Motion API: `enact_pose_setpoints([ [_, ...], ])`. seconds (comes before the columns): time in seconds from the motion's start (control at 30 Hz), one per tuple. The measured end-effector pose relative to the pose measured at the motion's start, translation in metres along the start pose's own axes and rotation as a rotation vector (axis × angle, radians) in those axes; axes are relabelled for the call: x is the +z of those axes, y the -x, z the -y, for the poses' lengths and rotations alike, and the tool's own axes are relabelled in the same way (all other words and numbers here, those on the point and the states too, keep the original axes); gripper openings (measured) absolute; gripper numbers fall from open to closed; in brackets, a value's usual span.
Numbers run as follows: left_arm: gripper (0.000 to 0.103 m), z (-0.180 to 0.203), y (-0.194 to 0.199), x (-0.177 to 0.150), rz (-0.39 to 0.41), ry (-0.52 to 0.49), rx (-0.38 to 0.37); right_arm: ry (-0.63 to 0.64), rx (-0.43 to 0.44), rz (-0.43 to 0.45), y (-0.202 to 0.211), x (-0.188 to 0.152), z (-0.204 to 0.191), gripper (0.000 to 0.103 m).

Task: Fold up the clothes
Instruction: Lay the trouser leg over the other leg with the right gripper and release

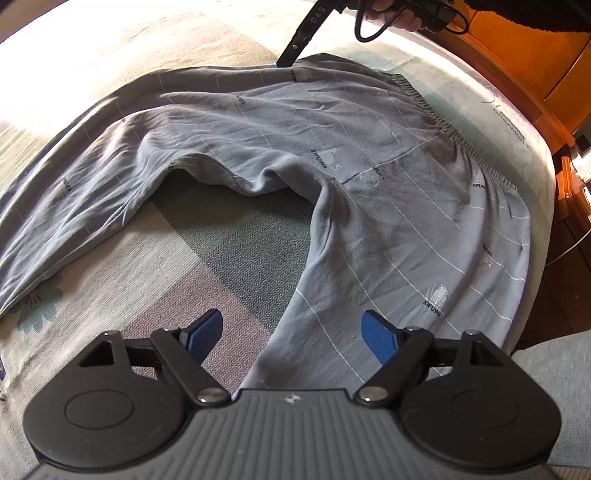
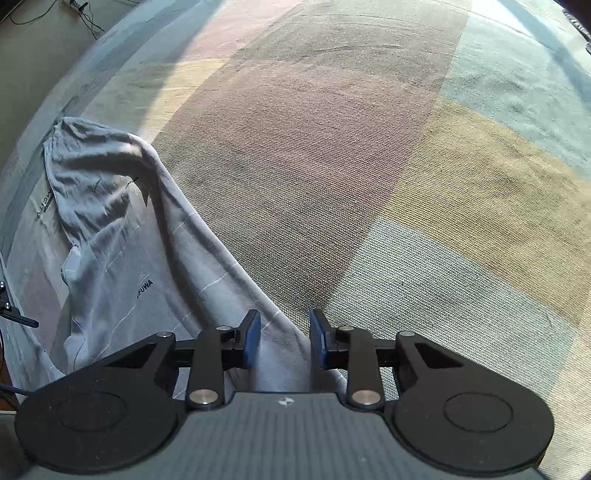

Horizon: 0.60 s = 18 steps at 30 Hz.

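Left wrist view, l. to r.: a pair of grey trousers (image 1: 295,155) lies spread on a bed cover (image 1: 229,236) of pale, pink and green blocks. One trouser leg (image 1: 74,206) runs off toward the left edge; the other leg (image 1: 388,266) comes down toward the camera and passes under the left gripper (image 1: 291,334). White stripes and small "XIFUWA" prints mark the cloth. The left gripper's blue pads (image 1: 376,338) stand wide apart above the near leg, nothing pinched between them. At top centre the black fingers of the right gripper (image 1: 295,48) point down at the far edge of the trousers, close to the cloth; contact can't be told from here. A hand (image 1: 399,14) with a dark sleeve holds that tool at top right. The gathered waistband (image 1: 436,114) curves along the right side, near the bed's edge. Beyond it, orange wooden furniture (image 1: 524,55).

Right wrist view, l. to r.: the trousers (image 2: 110,221) sit bunched at the left, by the edge of the bed, w/ a fold of cloth rising in a ridge. A strip of the same cloth runs down to the right gripper (image 2: 284,338) and lies between its blue pads (image 2: 253,338). The pads stand partly apart, a clear gap each side of the strip, so no grip shows. To the right, bare bed cover (image 2: 406,166) fills the rest of the picture.
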<state>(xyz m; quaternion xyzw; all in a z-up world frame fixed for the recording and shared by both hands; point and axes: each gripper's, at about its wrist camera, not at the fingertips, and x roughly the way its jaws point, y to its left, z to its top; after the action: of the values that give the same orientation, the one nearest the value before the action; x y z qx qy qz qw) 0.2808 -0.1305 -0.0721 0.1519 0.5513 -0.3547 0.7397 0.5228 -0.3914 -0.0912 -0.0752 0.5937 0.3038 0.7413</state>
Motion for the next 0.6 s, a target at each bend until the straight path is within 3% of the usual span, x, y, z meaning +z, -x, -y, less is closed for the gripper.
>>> enact_pose_setpoints([
  [0.03, 0.082, 0.002, 0.000, 0.002, -0.002, -0.011, -0.004, 0.029, -0.033, -0.009, -0.001, 0.000, -0.007, 0.005],
  [0.07, 0.082, 0.004, -0.001, 0.004, -0.003, -0.022, -0.007, 0.044, -0.044, -0.013, 0.000, -0.001, -0.012, 0.001],
  [0.13, 0.082, 0.006, -0.001, 0.008, -0.004, -0.040, -0.012, 0.048, -0.076, -0.003, 0.003, -0.003, -0.017, 0.001],
  [0.3, 0.082, 0.010, 0.002, 0.015, -0.006, -0.071, -0.016, -0.148, -0.103, 0.081, 0.020, -0.012, 0.012, 0.001],
  [0.37, 0.082, 0.011, 0.002, 0.018, -0.008, -0.081, -0.013, -0.157, -0.109, 0.089, 0.024, -0.017, 0.012, 0.010],
  [0.5, 0.082, 0.012, 0.000, 0.024, -0.004, -0.095, -0.013, -0.217, -0.095, 0.163, 0.056, -0.042, 0.006, 0.013],
  [0.6, 0.082, 0.014, -0.001, 0.030, -0.001, -0.105, -0.017, -0.261, -0.076, 0.136, 0.063, -0.072, -0.002, 0.022],
])
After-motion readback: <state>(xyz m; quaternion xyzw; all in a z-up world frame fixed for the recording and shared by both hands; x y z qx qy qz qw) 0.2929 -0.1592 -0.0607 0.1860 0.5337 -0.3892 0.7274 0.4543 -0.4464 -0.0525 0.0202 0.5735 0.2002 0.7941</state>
